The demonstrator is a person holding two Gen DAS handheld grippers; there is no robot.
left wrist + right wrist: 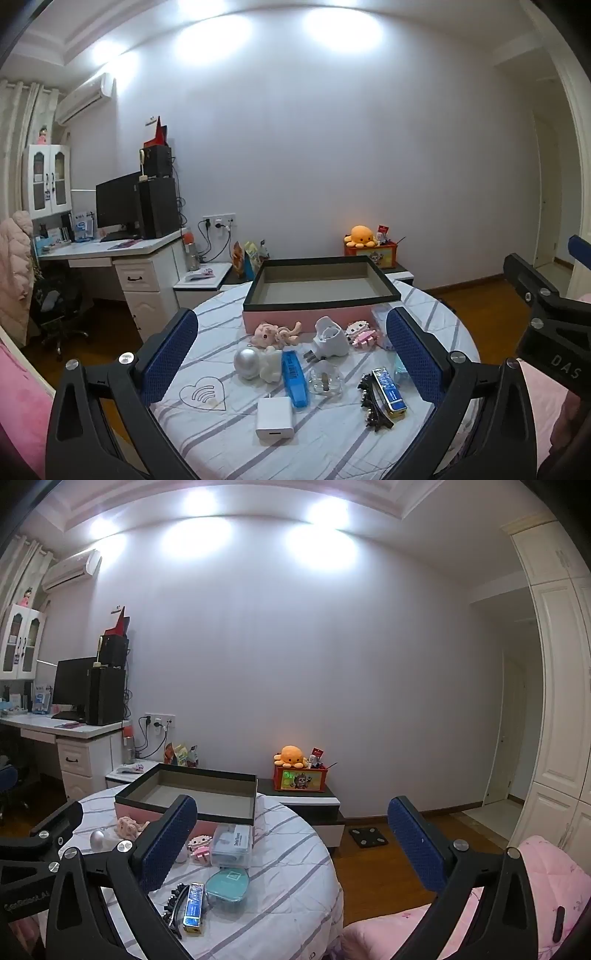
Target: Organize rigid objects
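An empty pink box with a black rim [321,295] [192,794] stands at the far side of the round striped table [221,435]. In front of it lie a pink plush [275,332], a silver ball figure [255,362], a blue bar [294,378], a white plug adapter [330,338], a pink block figure [364,334], a white charger [275,417], a black hair clip [373,406] and a blue harmonica box [389,391]. A clear case [232,843] and a teal case [226,884] sit further right. My left gripper [291,319] and right gripper [293,803] hover open, holding nothing.
Low cabinets [314,805] behind the table carry an orange octopus plush [291,756] on a red box. A desk with a monitor [118,206] stands at the left. Wooden floor with a black scale [367,836] and pink bedding [546,878] lie to the right.
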